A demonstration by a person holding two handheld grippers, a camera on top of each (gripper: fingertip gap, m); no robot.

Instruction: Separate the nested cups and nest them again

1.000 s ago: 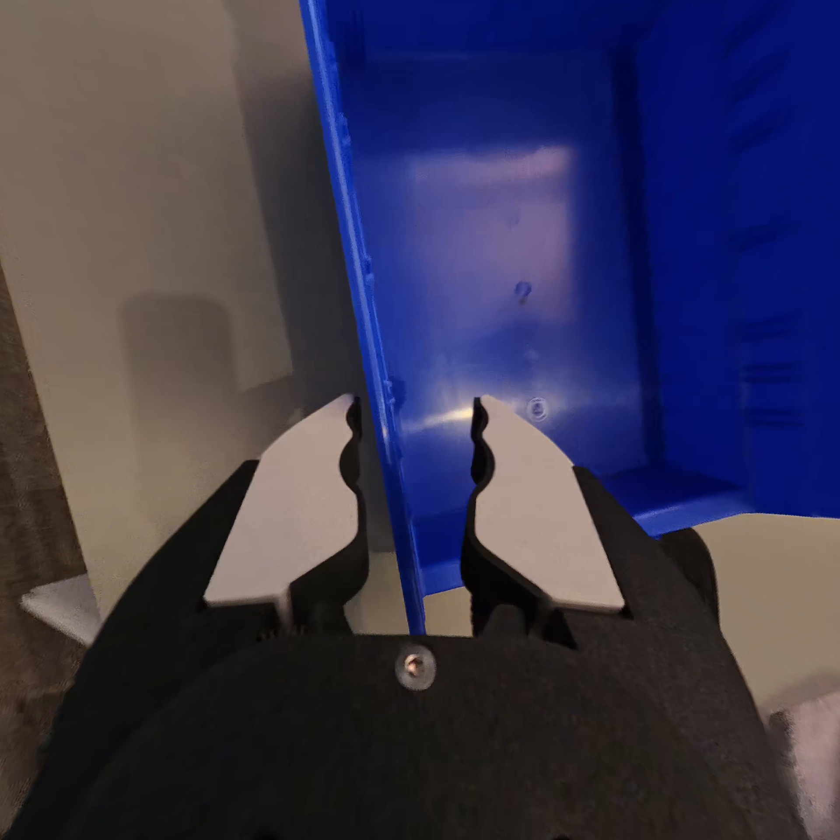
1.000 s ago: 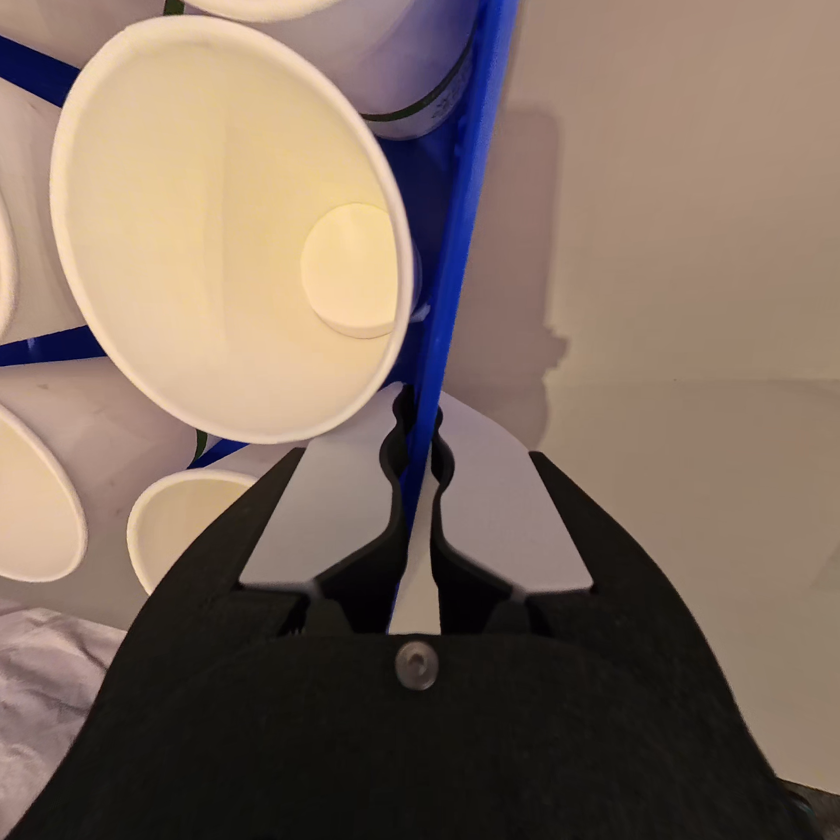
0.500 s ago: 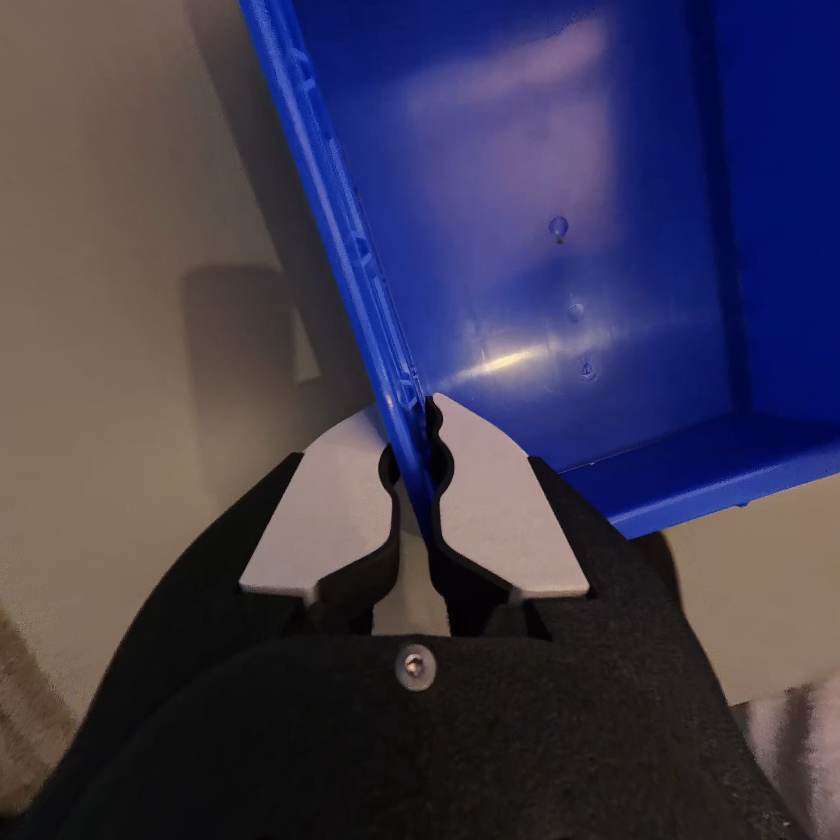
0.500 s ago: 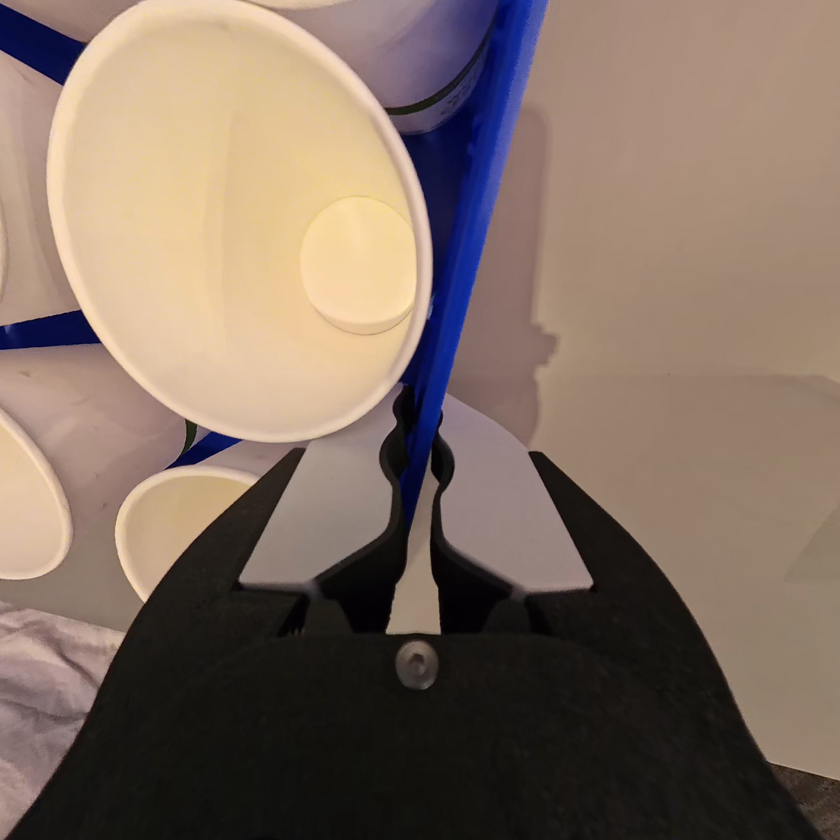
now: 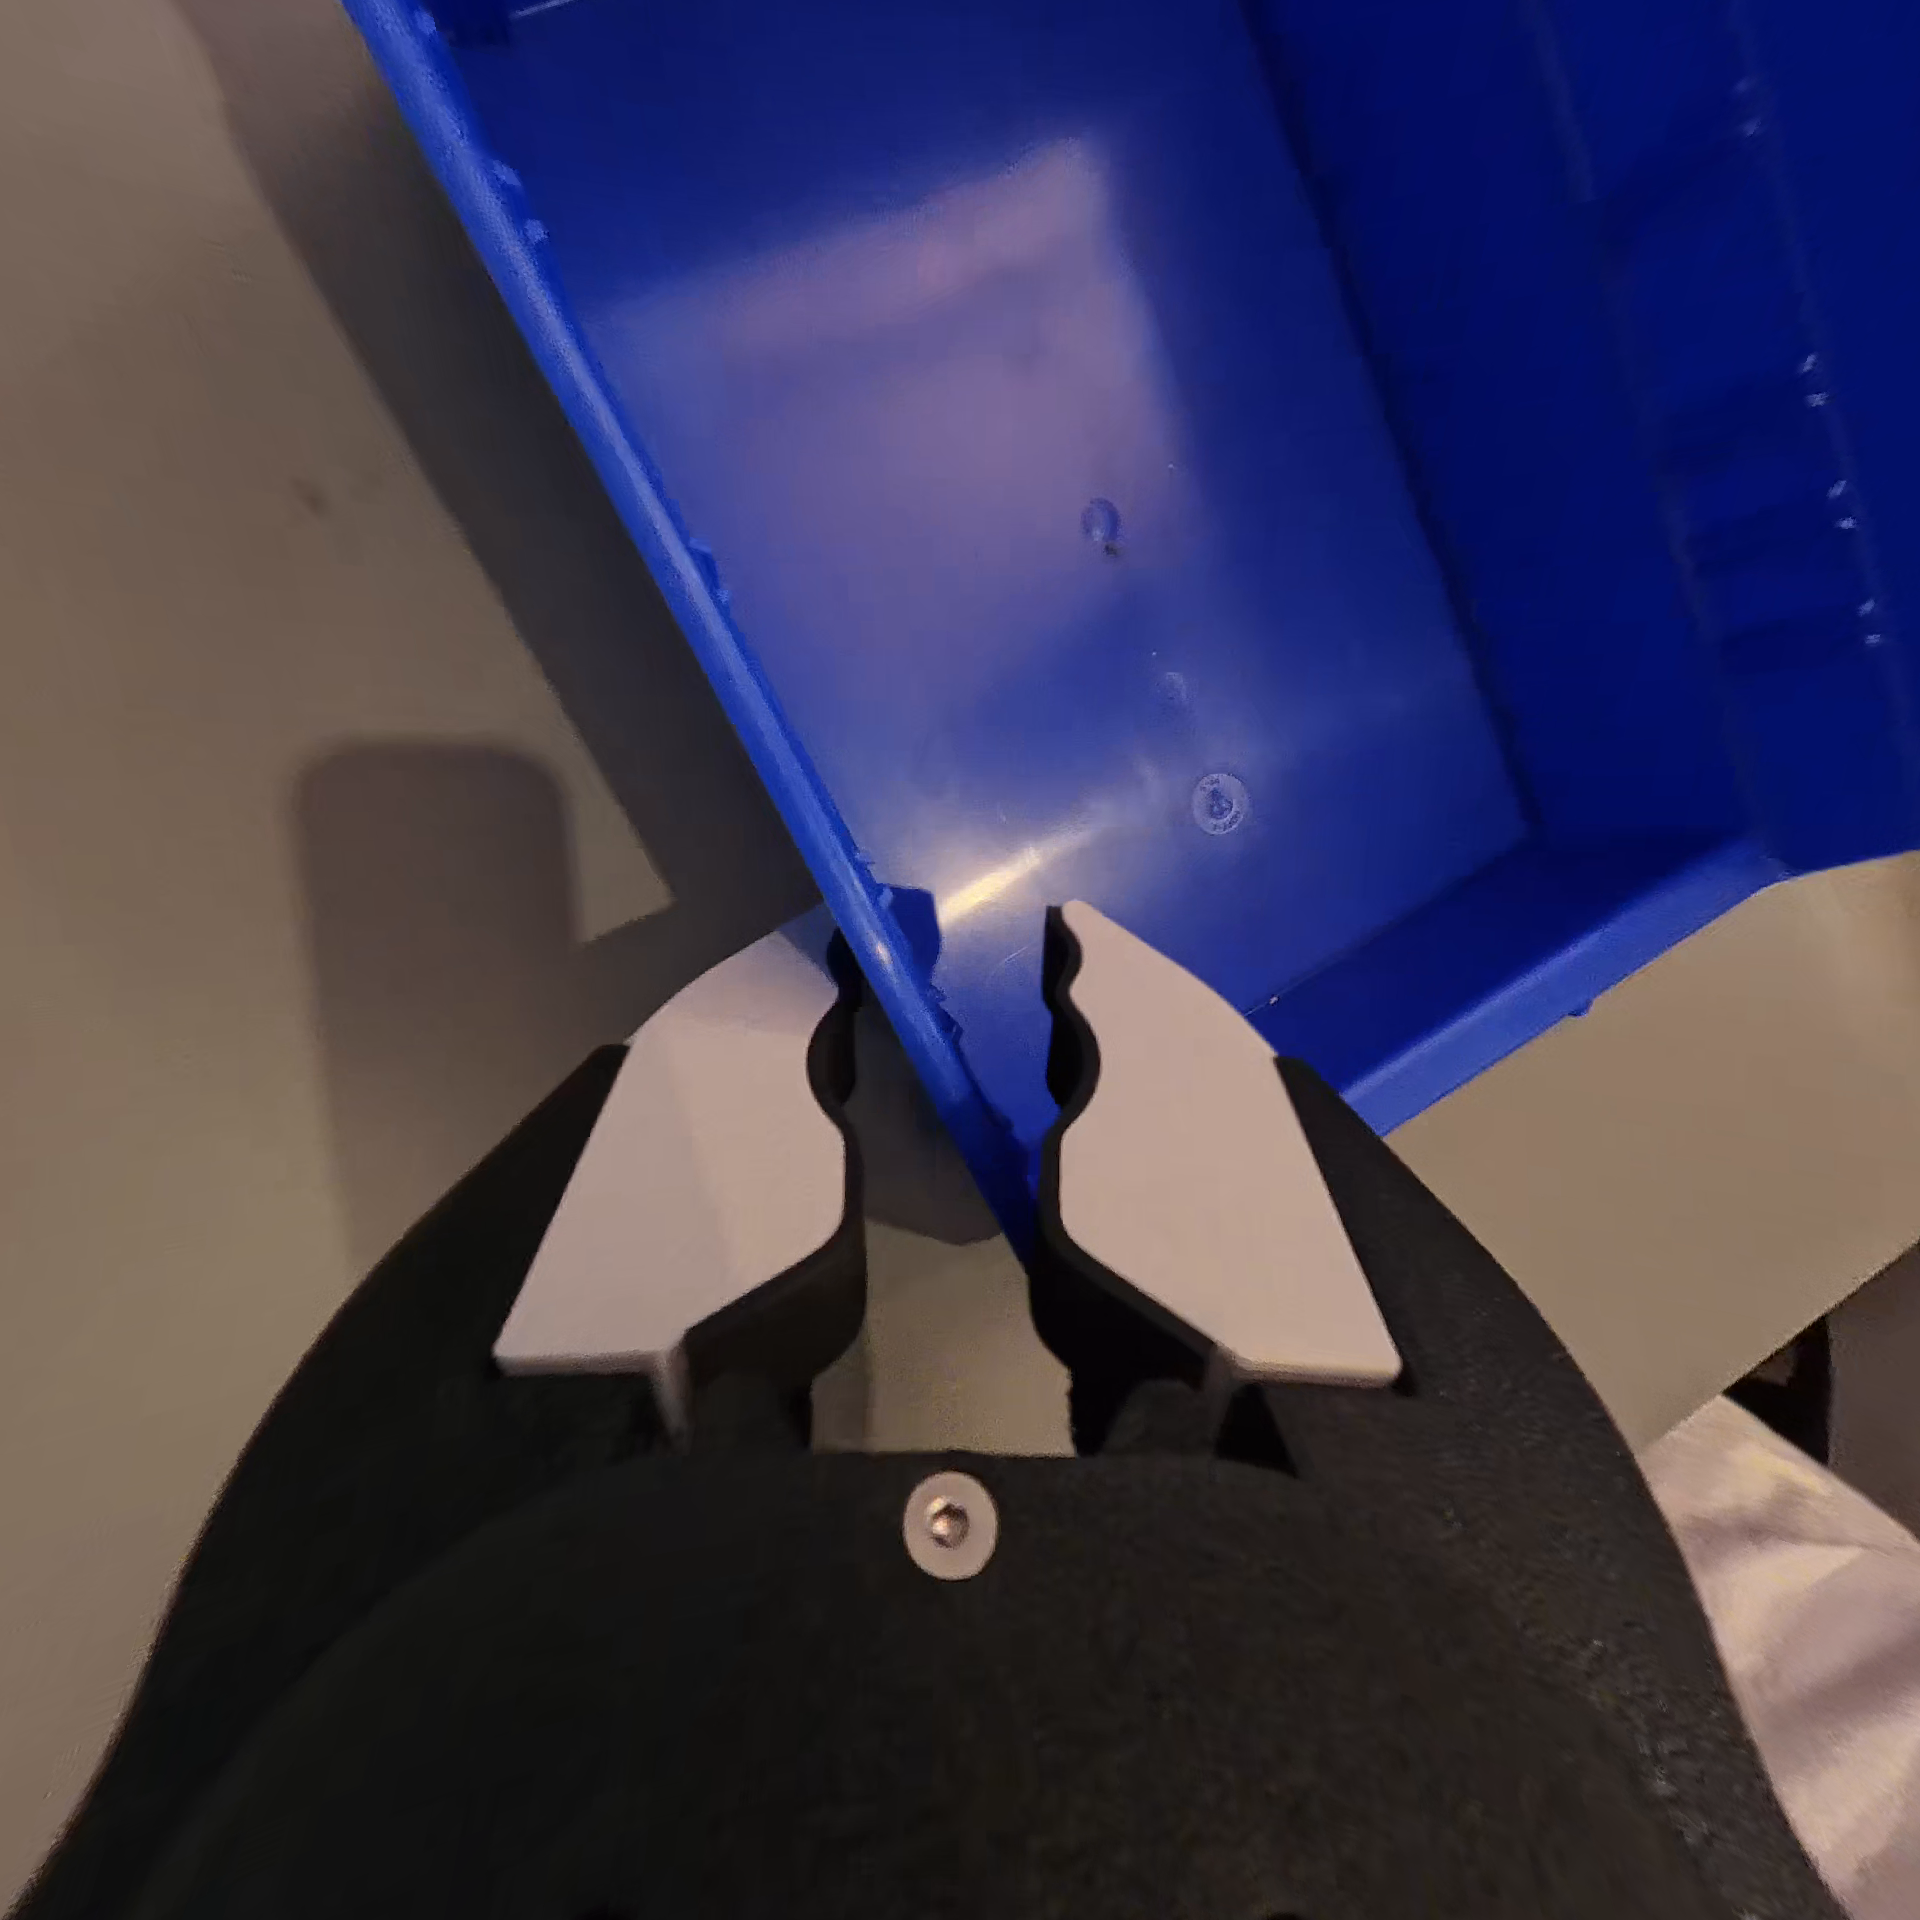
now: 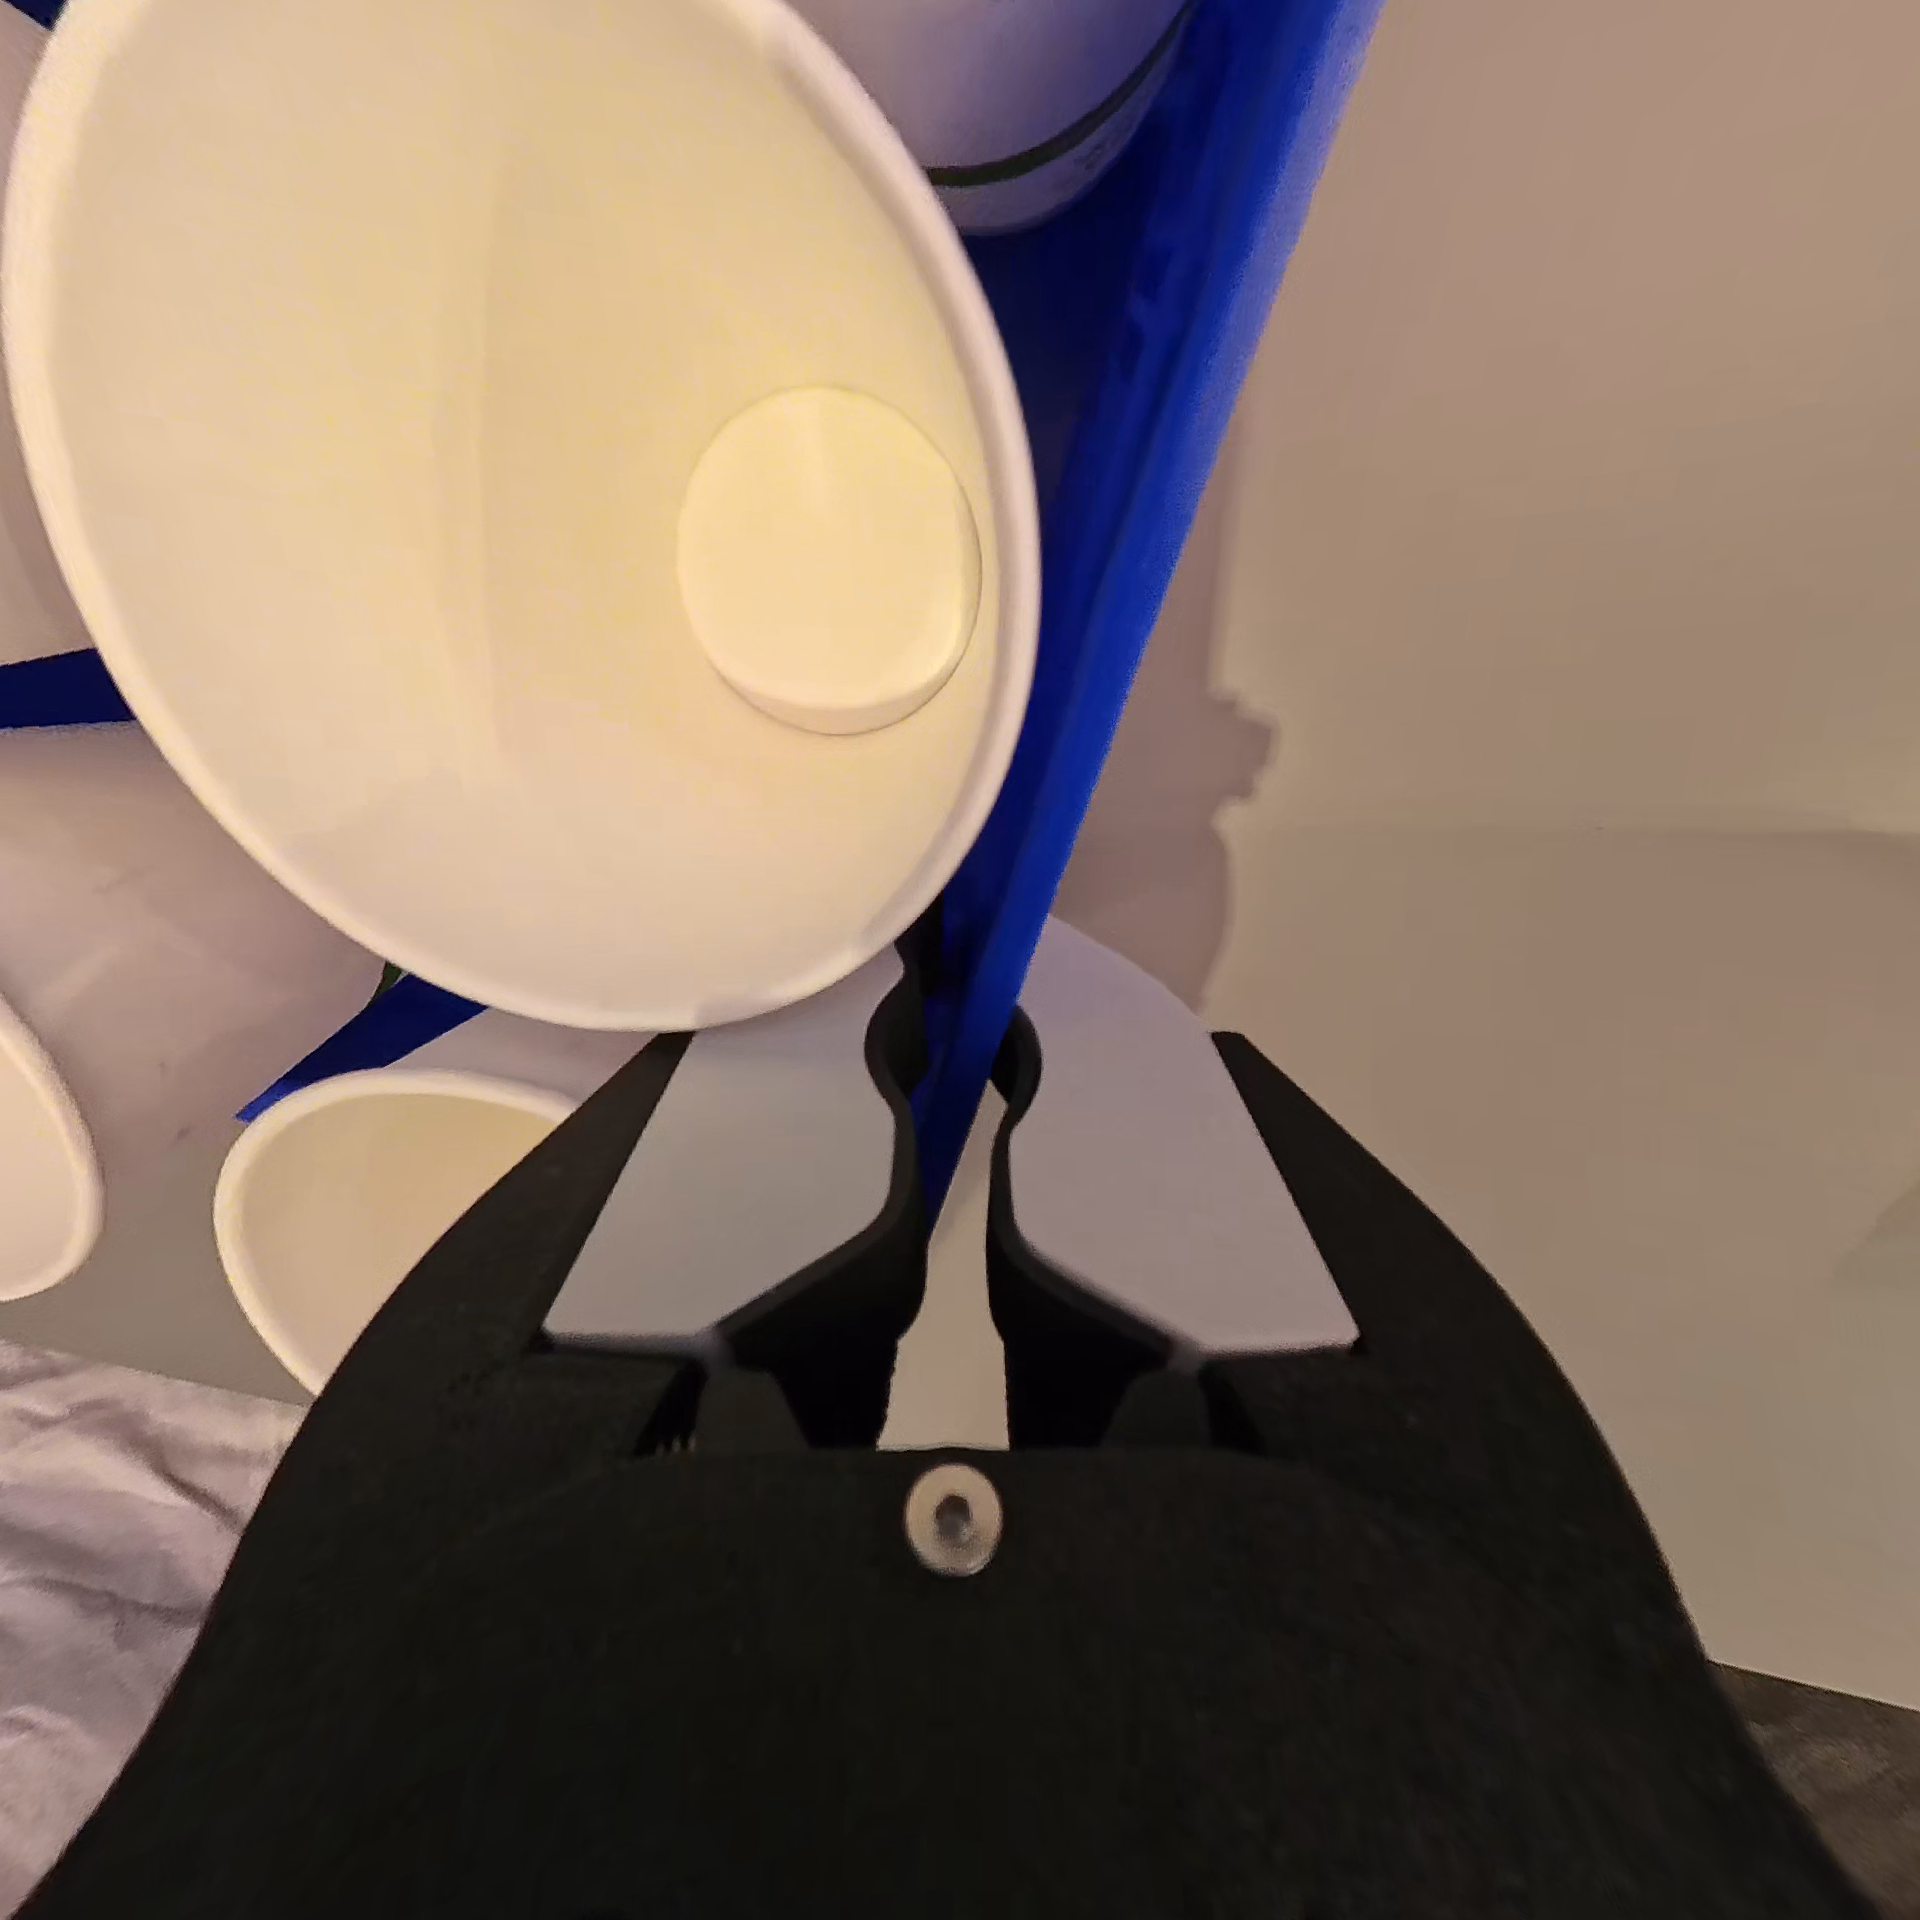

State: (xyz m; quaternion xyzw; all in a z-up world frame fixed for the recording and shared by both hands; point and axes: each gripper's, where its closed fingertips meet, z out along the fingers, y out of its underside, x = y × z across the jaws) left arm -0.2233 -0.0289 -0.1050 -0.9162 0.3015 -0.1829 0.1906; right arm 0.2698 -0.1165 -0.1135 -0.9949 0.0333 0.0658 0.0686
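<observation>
Several white paper cups lie in a tilted blue bin [image 6: 1143, 520]. The largest cup [image 6: 468, 468] faces me with its mouth open, a smaller cup [image 6: 343, 1195] lies below it and another cup [image 6: 1039, 125] lies above. My right gripper [image 6: 961, 997] is shut on the bin's right wall. In the left wrist view the blue bin's [image 5: 1039, 468] other compartment shows bare. My left gripper [image 5: 945, 925] is open, with the bin's left wall passing between its fingers, close to the left one.
A beige surface [image 6: 1558, 623] lies behind and beside the bin in both views. A crumpled white cloth [image 6: 104, 1507] lies at the lower left and also shows in the left wrist view [image 5: 1818, 1662]. A dark floor strip [image 6: 1849, 1745] shows at the lower right.
My left gripper shut on the bin's left wall, then opened again. The bin has tilted further in the left view. The cups have come nearer in the right view.
</observation>
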